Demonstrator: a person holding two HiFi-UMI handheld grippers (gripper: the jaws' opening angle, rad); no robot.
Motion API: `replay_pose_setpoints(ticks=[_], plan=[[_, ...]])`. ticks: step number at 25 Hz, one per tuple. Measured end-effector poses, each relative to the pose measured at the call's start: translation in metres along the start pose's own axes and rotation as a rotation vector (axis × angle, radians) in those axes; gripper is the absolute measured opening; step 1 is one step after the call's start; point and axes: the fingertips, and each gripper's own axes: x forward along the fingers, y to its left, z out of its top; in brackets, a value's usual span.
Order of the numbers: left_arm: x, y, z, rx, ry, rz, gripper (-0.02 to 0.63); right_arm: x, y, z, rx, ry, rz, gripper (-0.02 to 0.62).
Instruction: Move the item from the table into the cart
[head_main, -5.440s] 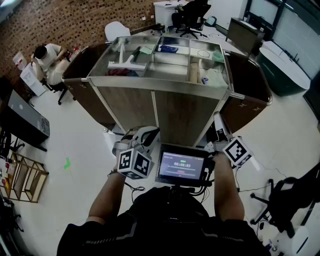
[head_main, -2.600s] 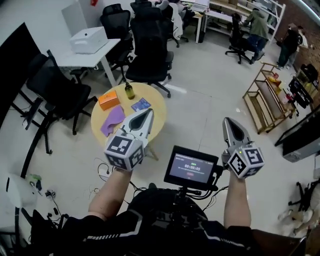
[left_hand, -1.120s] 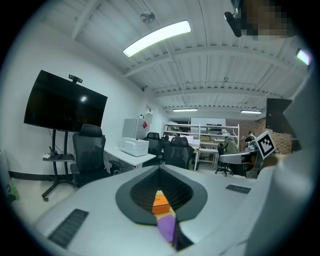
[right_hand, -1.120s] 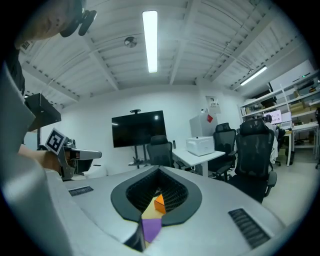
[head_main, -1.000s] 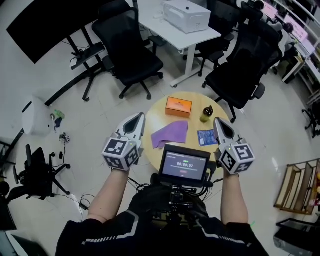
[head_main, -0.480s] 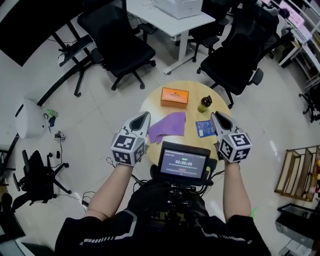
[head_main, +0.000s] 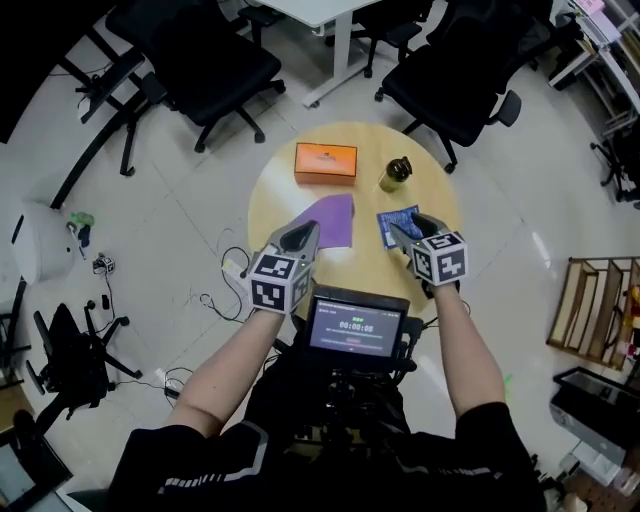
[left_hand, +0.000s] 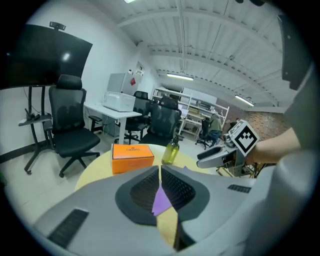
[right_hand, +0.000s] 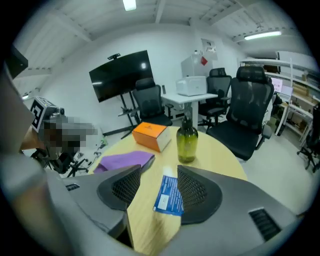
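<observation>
Blue packet (right_hand: 167, 194) shows its white label only in right gripper view.

cloth (head_main: 335, 218): on the table (head_main: 280, 180), right off the left gripper (head_main: 308, 228) tips
packet (head_main: 397, 215): flat on the table, just ahead of the right gripper (head_main: 395, 231), lined up with the gap of its opening jaws, not touched by them
bottle (head_main: 395, 174): upright, further out past the packet
box (head_main: 325, 162): beyond the cloth, left of the bottle
chairs (head_main: 215, 70): behind the table's far edge
</observation>
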Motion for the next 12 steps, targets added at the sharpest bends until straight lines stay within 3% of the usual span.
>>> replay_pose_setpoints(ticks=[4,8,12], plan=[[0.047,-0.003,-0.031,-0.023,0.065,-0.001,0.021,0.045,-0.034,-0.048,-0.012,0.142,-0.006,0.298],[0.079,-0.002,-0.048,-0.043,0.113,-0.003,0.021,0.076,-0.063,-0.068,-0.043,0.22,-0.058,0.38],[0.109,-0.002,-0.049,-0.044,0.139,-0.016,0.021,0.103,-0.088,-0.078,-0.035,0.262,-0.061,0.38]])
